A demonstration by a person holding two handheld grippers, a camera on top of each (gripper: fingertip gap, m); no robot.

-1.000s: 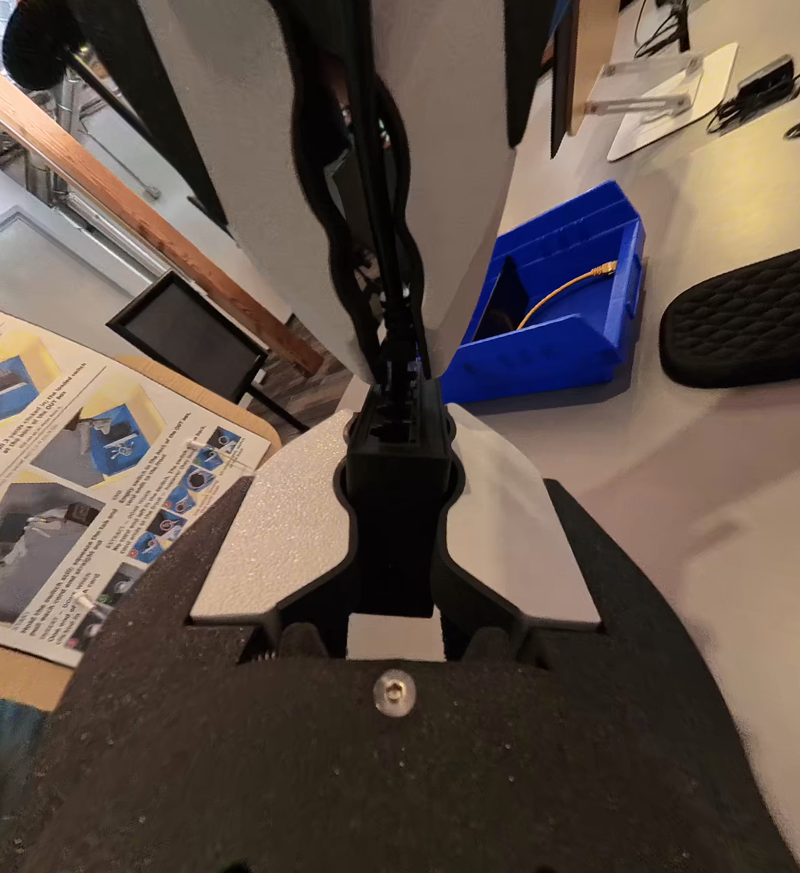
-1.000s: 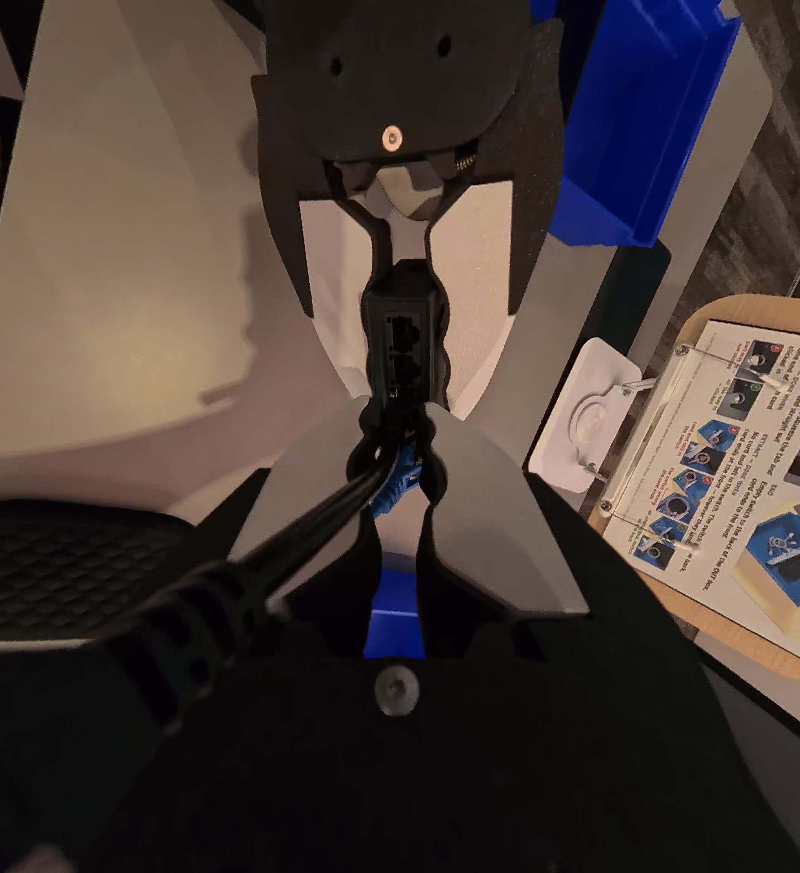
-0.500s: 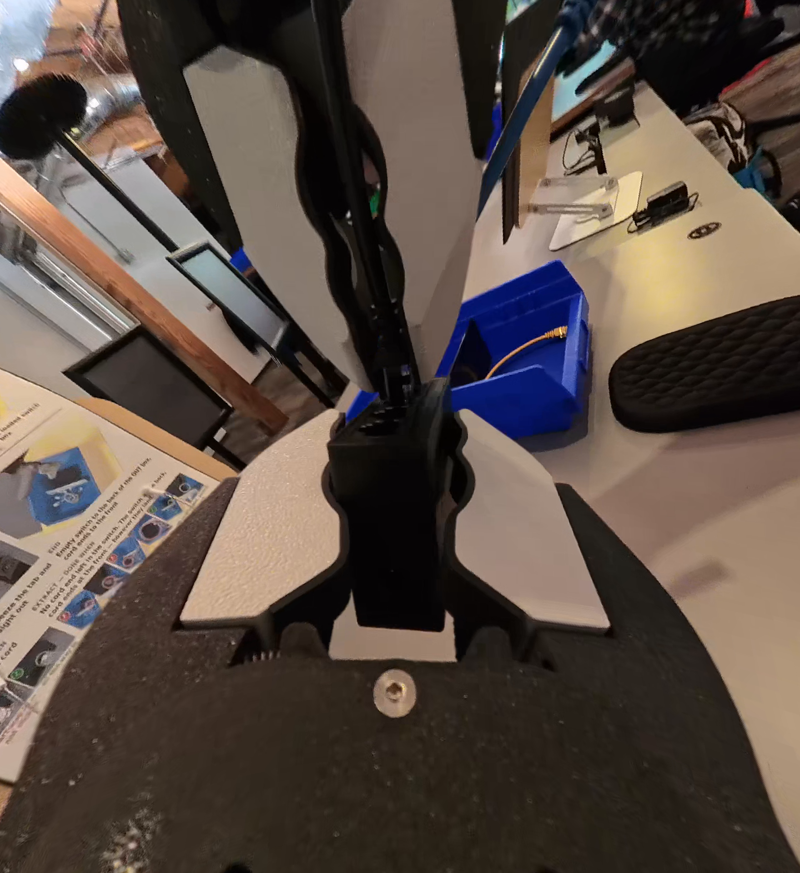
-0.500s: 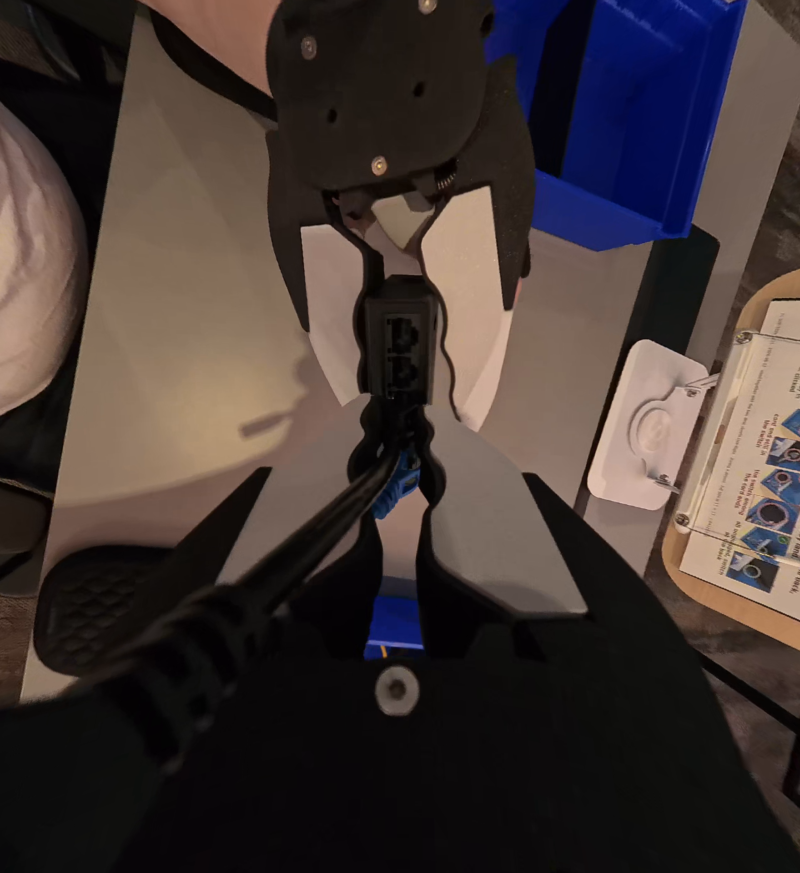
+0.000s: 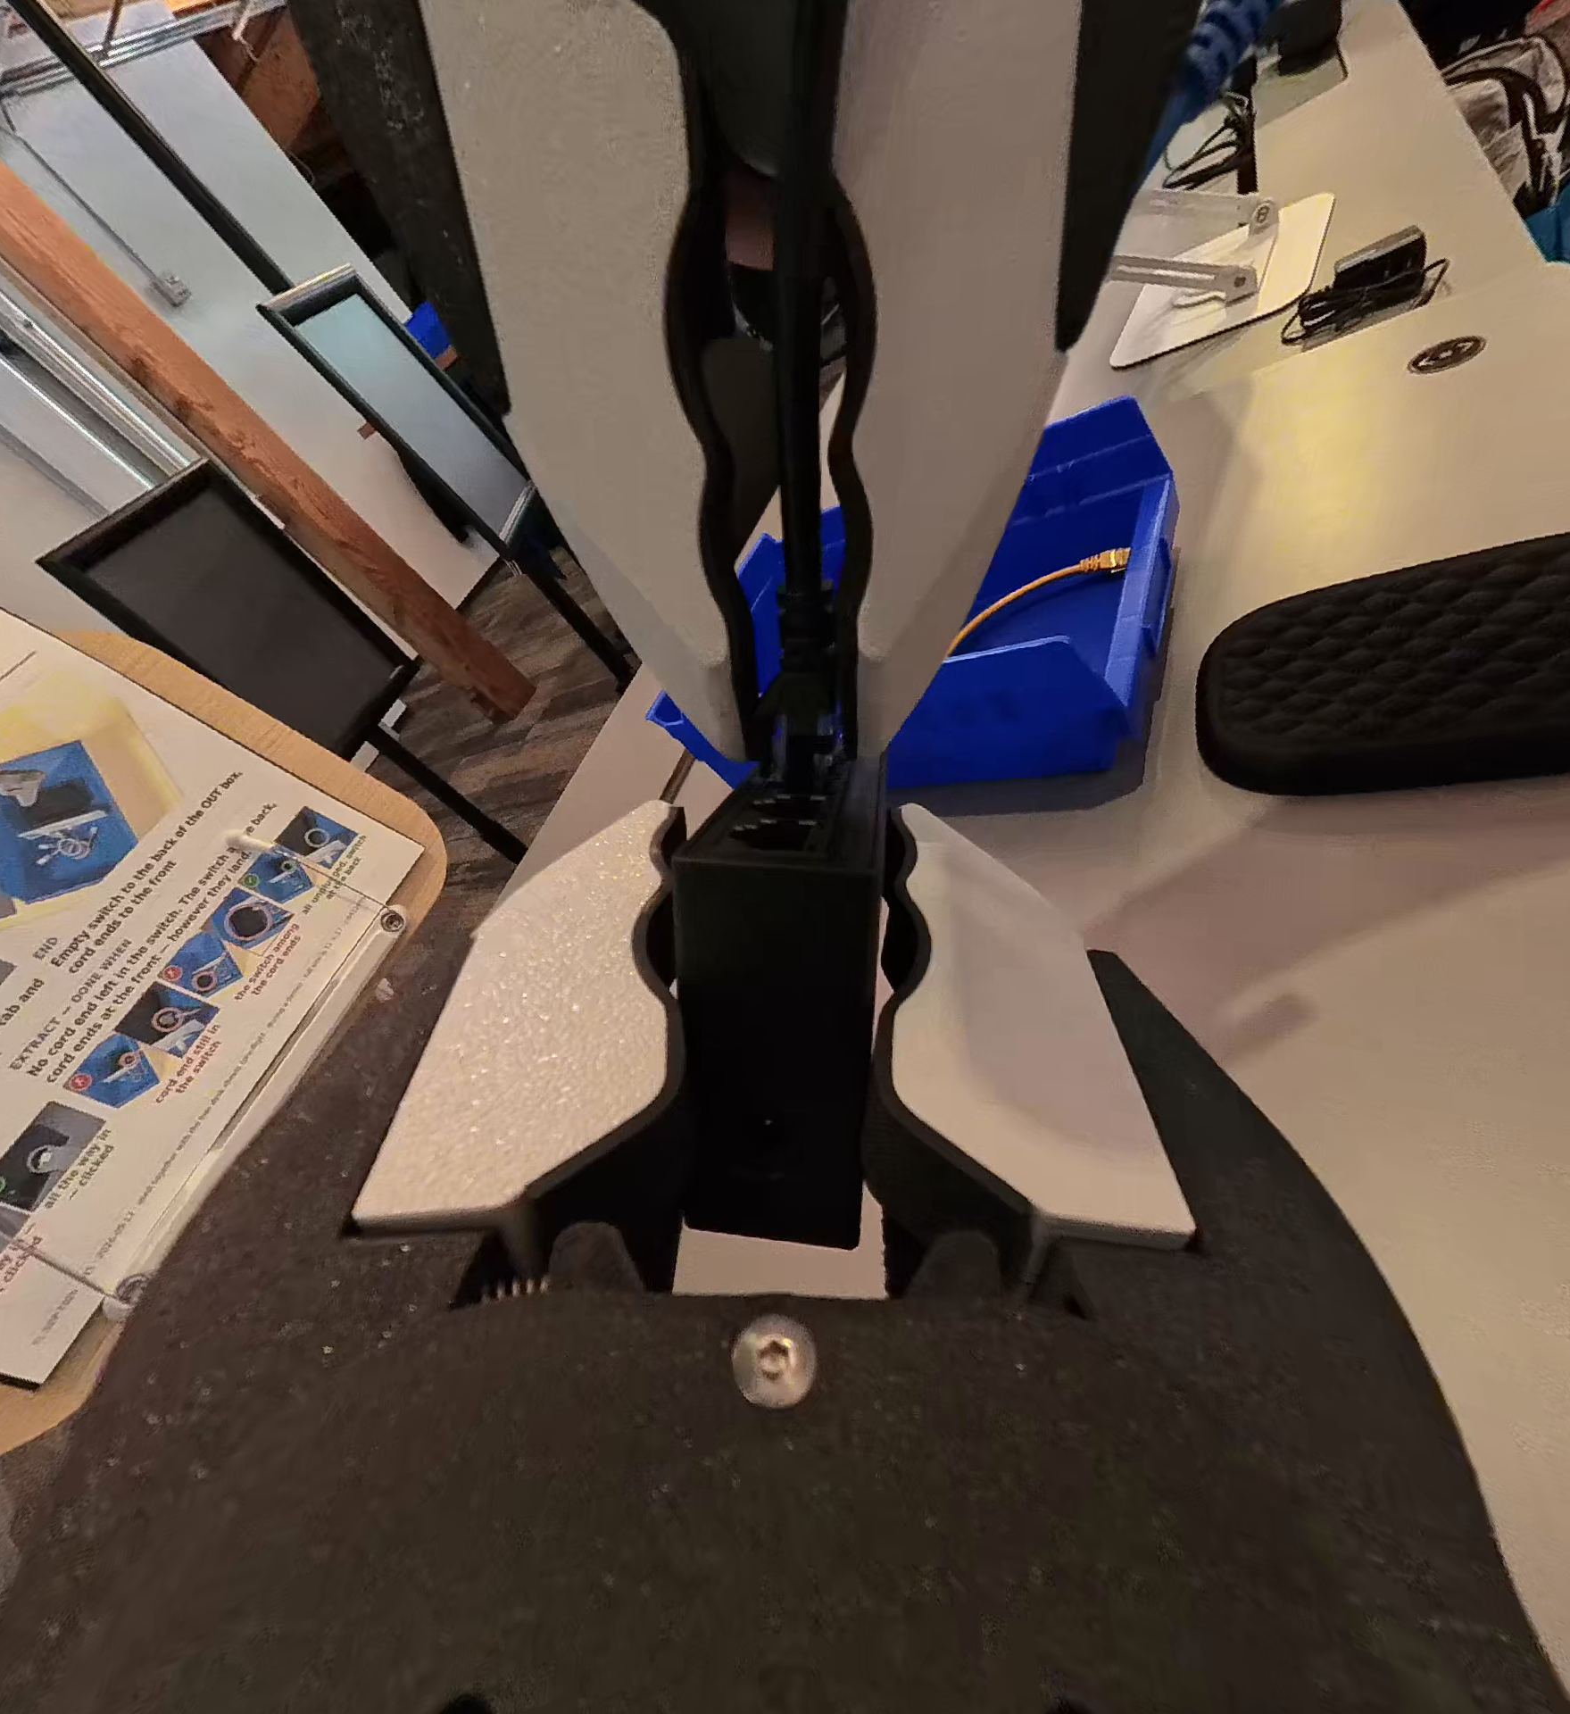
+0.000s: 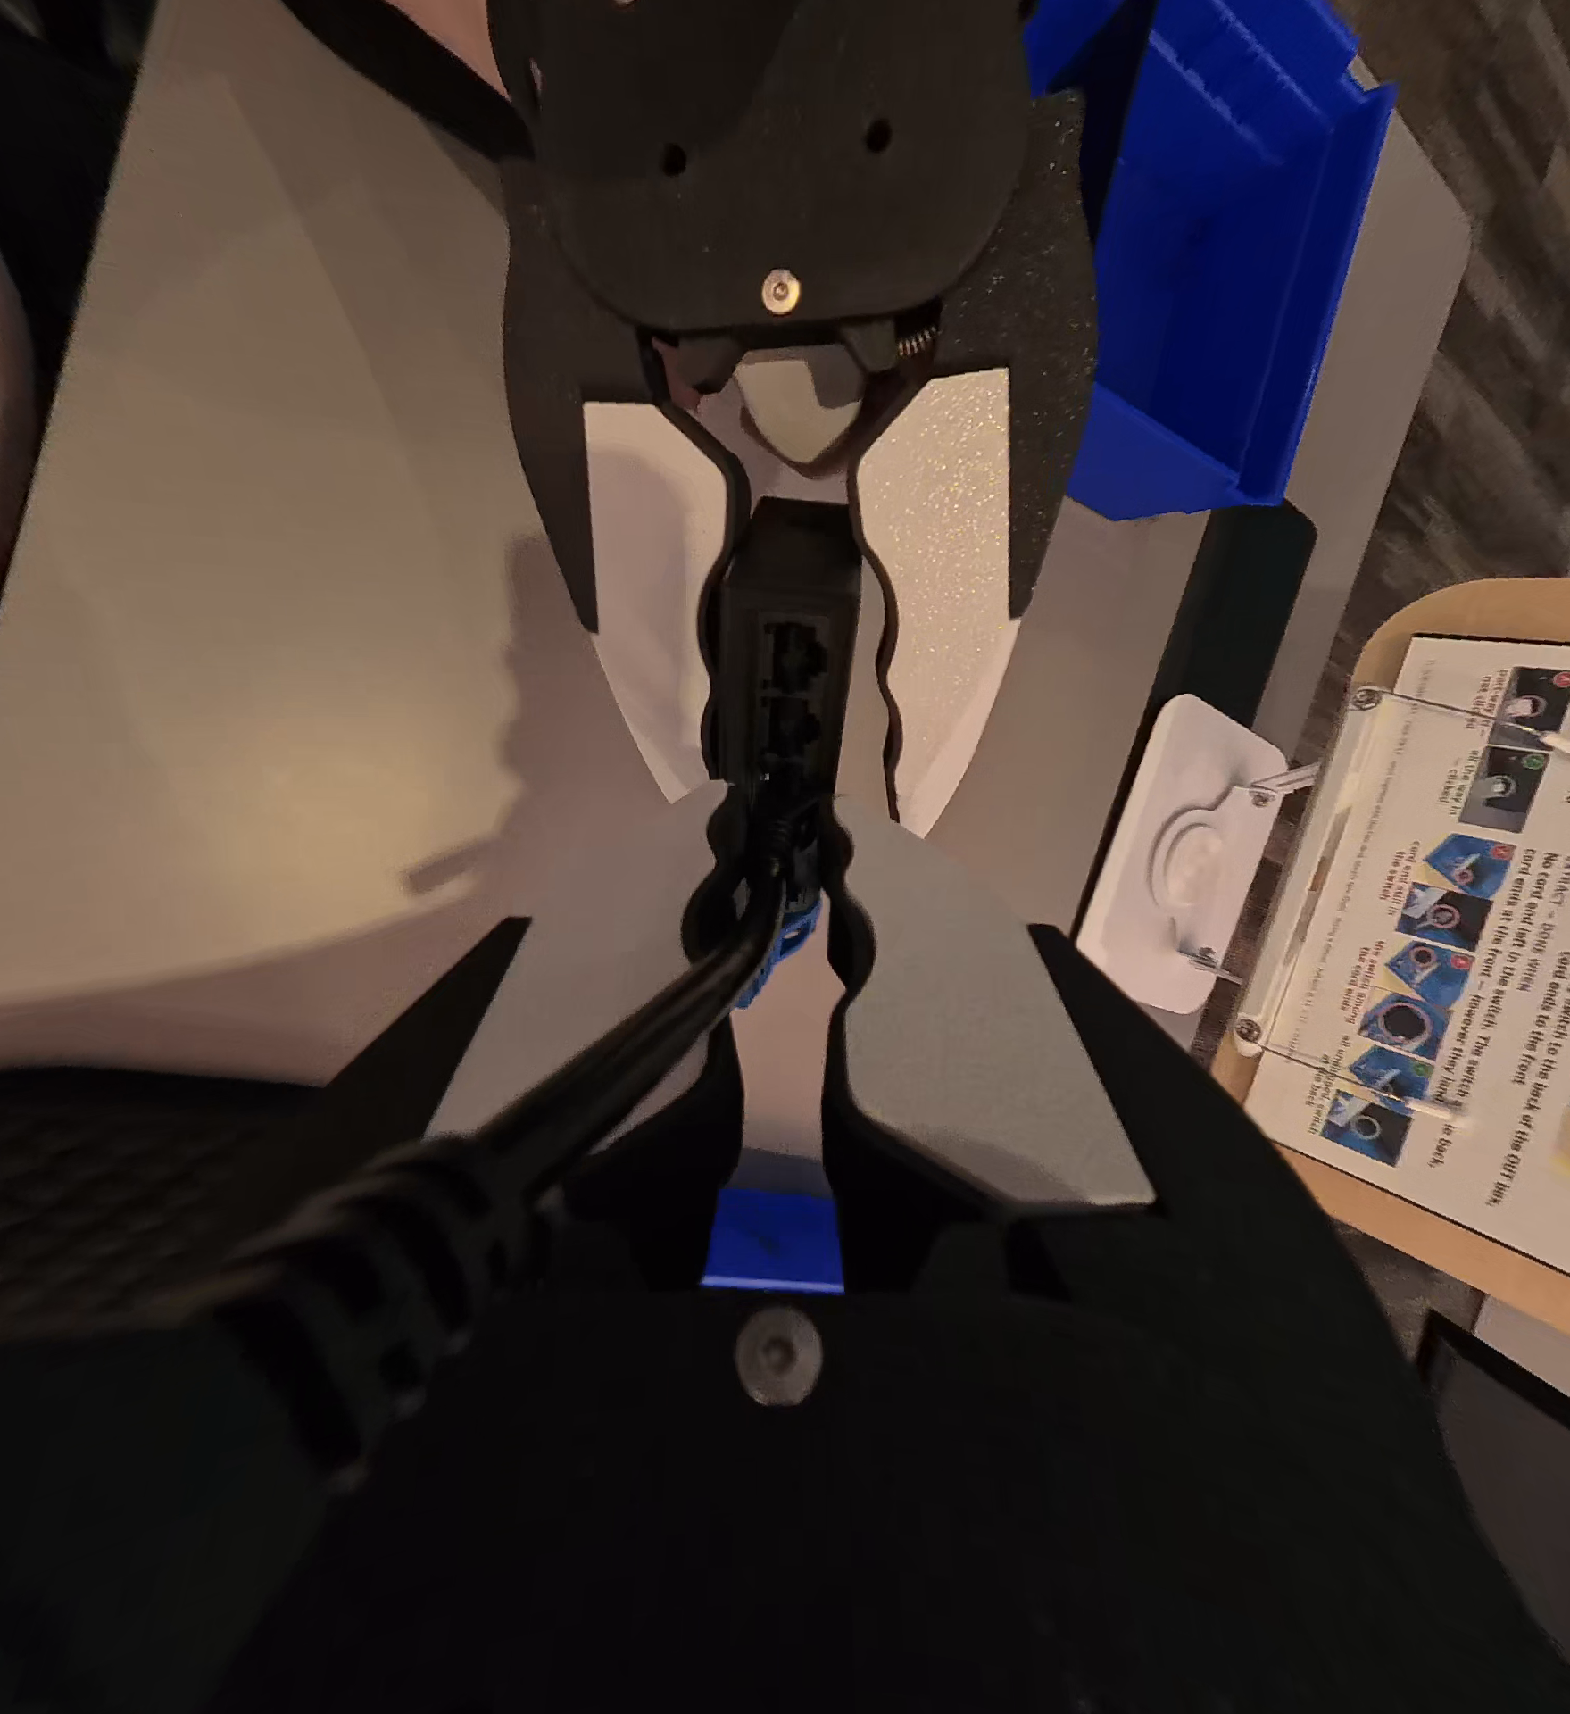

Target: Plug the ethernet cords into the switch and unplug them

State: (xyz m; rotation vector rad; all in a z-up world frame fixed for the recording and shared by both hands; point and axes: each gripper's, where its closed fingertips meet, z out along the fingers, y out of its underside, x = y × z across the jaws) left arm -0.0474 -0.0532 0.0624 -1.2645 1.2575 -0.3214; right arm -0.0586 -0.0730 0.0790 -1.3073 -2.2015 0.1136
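Grey desk surface (image 5: 1374, 974) in an office carries a blue bin (image 5: 1040, 677), which holds an orange ethernet cord (image 5: 1031, 594), and a black quilted pad (image 5: 1430, 658) beside it; an instruction sheet (image 5: 141, 965) on a wooden board lies off the desk's edge. Left gripper (image 5: 776, 835), seen in its own wrist view, is clamped on a small black switch (image 5: 776, 1002), the port face pointing away from the camera. Right gripper (image 6: 776, 835) faces it from the opposite side and is closed on the plug of a black ethernet cord (image 6: 670, 1002), which meets the port face at its lowest port as framed; whether the plug is fully seated cannot be told. Two other ports (image 6: 795, 691) stand empty. A blue cord (image 6: 785, 946) shows just behind the black one, between the right fingers.
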